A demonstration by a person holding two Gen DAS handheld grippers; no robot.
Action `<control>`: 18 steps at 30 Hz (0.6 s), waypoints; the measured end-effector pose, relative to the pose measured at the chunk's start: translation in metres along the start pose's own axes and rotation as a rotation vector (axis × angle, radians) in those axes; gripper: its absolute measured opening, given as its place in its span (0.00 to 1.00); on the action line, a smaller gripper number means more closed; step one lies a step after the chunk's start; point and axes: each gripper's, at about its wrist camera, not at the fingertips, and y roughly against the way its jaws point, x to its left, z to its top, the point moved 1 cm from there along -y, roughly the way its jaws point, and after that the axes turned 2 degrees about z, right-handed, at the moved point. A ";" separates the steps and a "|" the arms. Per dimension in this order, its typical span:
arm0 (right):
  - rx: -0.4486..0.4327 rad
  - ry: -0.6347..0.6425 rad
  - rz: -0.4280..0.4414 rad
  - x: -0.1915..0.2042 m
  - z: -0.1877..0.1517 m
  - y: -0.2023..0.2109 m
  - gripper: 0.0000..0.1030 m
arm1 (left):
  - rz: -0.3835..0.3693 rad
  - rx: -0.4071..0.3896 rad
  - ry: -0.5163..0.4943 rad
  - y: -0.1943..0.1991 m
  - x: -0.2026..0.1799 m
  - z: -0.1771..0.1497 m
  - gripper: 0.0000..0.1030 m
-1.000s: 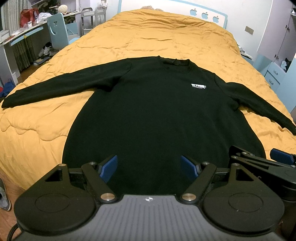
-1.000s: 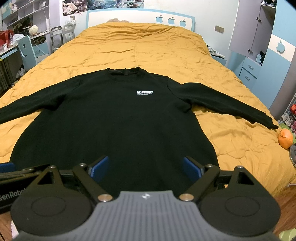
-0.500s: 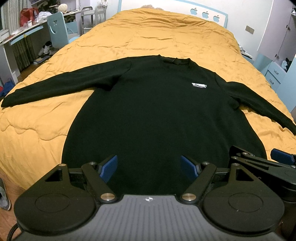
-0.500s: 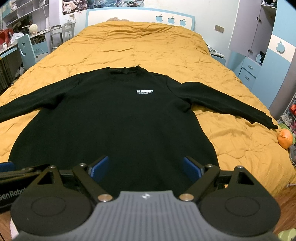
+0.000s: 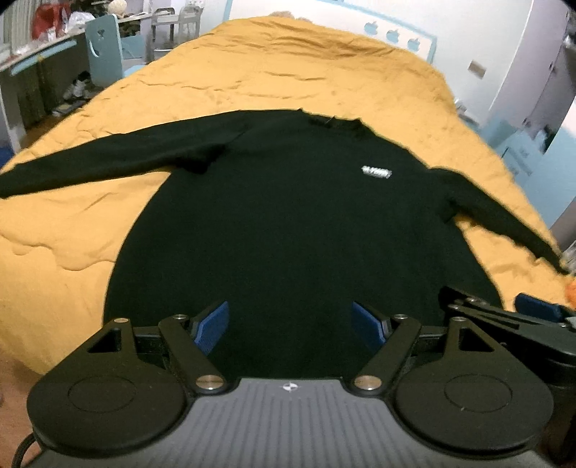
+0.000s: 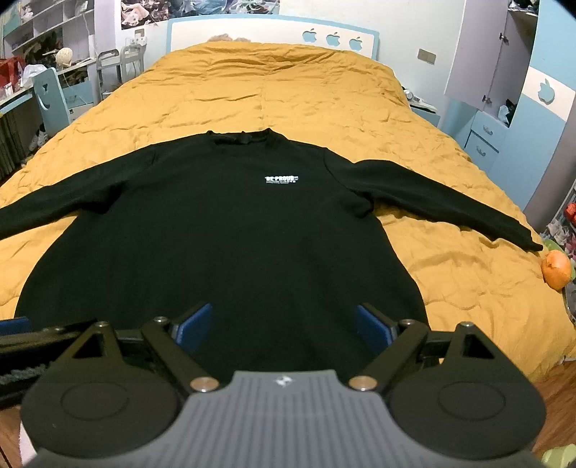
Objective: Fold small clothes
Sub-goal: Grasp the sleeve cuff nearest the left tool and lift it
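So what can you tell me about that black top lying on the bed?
The black sweatshirt is long-sleeved, of what looks like soft knit, with a round neck and a small white chest print. It lies flat and unfolded, front up, on the orange quilt, both sleeves spread outward, hem nearest the cameras. Neither the left gripper nor the right gripper holds it.

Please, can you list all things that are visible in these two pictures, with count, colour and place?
sweater: one, black with small white print, flat on the bed, sleeves spread out.
quilt: one, mustard yellow, covers the bed.
headboard: one, white and blue with apple shapes, far end.
chair: one, light blue, left of the bed.
wardrobe: one, white and blue, right side.
orange round thing: one, right bed edge.
left gripper: one, black with blue pads, open, above the hem.
right gripper: one, same colours, open, above the hem.
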 end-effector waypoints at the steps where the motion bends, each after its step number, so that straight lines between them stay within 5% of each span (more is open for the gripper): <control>1: -0.008 0.005 0.006 0.001 0.001 0.000 0.80 | -0.024 0.002 0.027 -0.002 0.008 0.001 0.88; 5: -0.044 0.021 0.091 0.006 0.014 -0.003 0.80 | -0.076 0.053 0.184 -0.013 0.046 0.007 0.86; 9: -0.048 0.057 0.179 0.022 0.031 -0.013 0.81 | -0.018 0.029 0.270 -0.020 0.097 0.016 0.84; 13: -0.049 0.103 0.226 0.047 0.047 -0.032 0.80 | 0.054 -0.097 0.317 -0.020 0.155 0.027 0.84; 18: -0.057 0.106 0.310 0.084 0.067 -0.056 0.80 | 0.145 -0.262 0.507 -0.027 0.250 0.045 0.84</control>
